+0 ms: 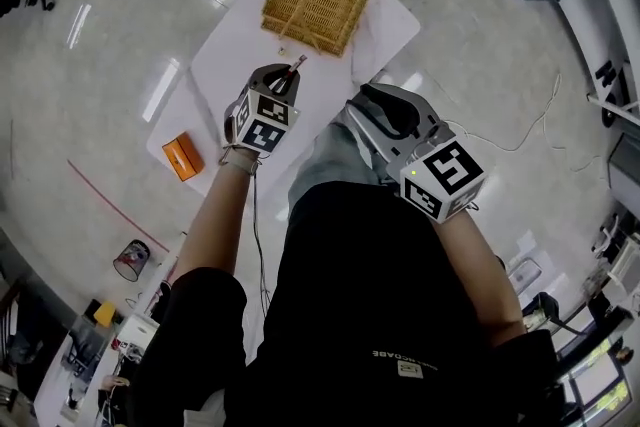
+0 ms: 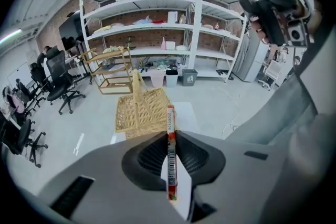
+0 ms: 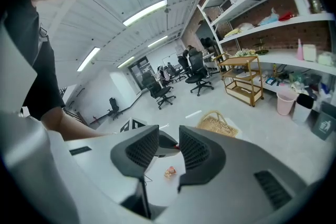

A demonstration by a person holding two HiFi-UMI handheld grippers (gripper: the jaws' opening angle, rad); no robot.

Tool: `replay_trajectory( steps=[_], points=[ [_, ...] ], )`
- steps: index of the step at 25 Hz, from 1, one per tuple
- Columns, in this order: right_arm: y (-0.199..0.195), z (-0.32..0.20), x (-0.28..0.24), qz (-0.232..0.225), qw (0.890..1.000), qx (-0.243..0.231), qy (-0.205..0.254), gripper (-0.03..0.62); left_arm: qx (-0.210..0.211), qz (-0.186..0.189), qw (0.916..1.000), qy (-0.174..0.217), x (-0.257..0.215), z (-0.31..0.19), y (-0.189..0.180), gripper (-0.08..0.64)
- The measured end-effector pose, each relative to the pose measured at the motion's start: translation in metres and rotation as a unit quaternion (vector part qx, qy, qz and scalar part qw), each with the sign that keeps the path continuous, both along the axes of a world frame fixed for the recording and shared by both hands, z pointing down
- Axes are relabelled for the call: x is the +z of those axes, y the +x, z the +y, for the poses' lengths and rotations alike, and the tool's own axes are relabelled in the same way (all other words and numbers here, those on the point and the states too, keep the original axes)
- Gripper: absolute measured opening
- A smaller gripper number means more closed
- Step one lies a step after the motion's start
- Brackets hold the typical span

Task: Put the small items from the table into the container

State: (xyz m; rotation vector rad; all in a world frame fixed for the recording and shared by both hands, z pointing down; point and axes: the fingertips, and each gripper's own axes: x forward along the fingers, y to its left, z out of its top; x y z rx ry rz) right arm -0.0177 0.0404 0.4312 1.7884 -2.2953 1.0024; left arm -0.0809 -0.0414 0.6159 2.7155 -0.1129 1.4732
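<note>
The left gripper [image 2: 170, 136] is closed on a thin red packet [image 2: 170, 115], held edge-on over the white table [image 1: 240, 65] on the near side of the wicker basket [image 1: 313, 7]. The right gripper [image 3: 169, 139], farther from the basket, has its jaws apart with nothing between them; through the gap a small item [image 3: 169, 171] lies on the table short of the basket. An orange box [image 1: 182, 158] lies well apart from the basket, at the table's left edge.

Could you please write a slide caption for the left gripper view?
Left gripper holds a slim red-and-white packet edge-on, wicker basket on the white table ahead.
</note>
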Motion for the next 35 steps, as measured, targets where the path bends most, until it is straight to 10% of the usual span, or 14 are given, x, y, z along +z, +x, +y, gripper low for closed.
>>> replay_trajectory(
  steps=[16, 35],
  points=[
    [0.059, 0.020, -0.034, 0.023, 0.998, 0.043, 0.033, 0.104, -0.081, 0.067, 0.9943, -0.019, -0.061, -0.002, 0.086, 0.052],
    [0.097, 0.001, -0.025, 0.015, 0.999, 0.033, 0.022, 0.104, -0.125, 0.041, 0.9913, 0.008, -0.057, -0.042, 0.135, 0.052]
  ],
)
